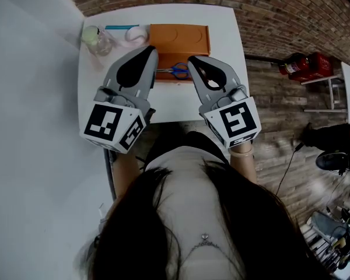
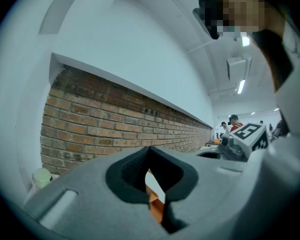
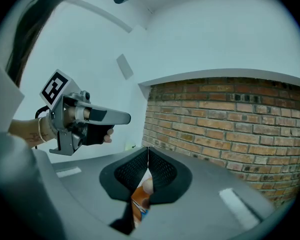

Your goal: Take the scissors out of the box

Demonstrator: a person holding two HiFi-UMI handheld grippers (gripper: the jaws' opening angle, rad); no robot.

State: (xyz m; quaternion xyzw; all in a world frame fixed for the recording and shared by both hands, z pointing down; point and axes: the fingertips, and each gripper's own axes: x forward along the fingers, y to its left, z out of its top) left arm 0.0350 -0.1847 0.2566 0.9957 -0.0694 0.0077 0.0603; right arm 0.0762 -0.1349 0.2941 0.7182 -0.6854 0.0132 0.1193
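An orange box [image 1: 179, 39] lies open at the far middle of the white table [image 1: 221, 34]. Blue-handled scissors [image 1: 175, 70] rest in its near part. My left gripper [image 1: 148, 51] hovers at the box's left near corner with its jaws together and nothing between them. My right gripper [image 1: 192, 60] hangs just right of the scissors' handles, shut and empty as well. In the left gripper view the jaws meet at the tip [image 2: 149, 149], and a sliver of the orange box [image 2: 155, 206] shows below them. The right gripper view shows the same closed tip [image 3: 148, 150] over the box [image 3: 139, 201].
A clear jar with a pale green lid [image 1: 95, 38], a teal pen [image 1: 121, 27] and a small pinkish round object [image 1: 136, 35] sit left of the box. A brick wall runs behind the table. A red fire extinguisher [image 1: 303, 65] lies on the wooden floor at right.
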